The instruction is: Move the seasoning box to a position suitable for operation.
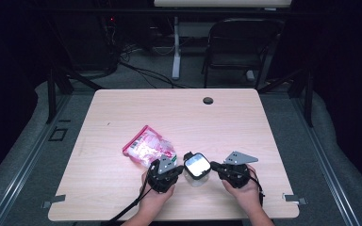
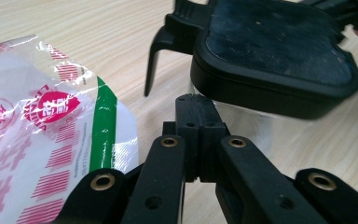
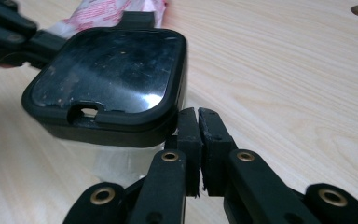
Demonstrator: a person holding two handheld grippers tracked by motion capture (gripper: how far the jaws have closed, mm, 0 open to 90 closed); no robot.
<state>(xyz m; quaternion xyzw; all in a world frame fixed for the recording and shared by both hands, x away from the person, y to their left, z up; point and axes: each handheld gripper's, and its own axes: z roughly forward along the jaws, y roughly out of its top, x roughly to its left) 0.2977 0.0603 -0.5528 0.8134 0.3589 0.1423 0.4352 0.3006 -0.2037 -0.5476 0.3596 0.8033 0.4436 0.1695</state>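
Both hand-held grippers, left [image 1: 175, 173] and right [image 1: 217, 169], closed empty, flank a lidded clear container [image 1: 197, 165] on the bench [image 1: 245, 122]; an uneven squeeze could tip it.

Your high view looks forward and down on the whole table [image 1: 122, 108]. Each gripper view sits low and close, facing the black-lidded container [image 2: 279, 51] from opposite sides.

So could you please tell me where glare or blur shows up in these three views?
High view: the container's lid glares white, and the room behind the table is dark. Left gripper view: the bag glints, and the lid is soft close up. Right gripper view: a bright patch sits on the lid; the far tabletop is blurred.
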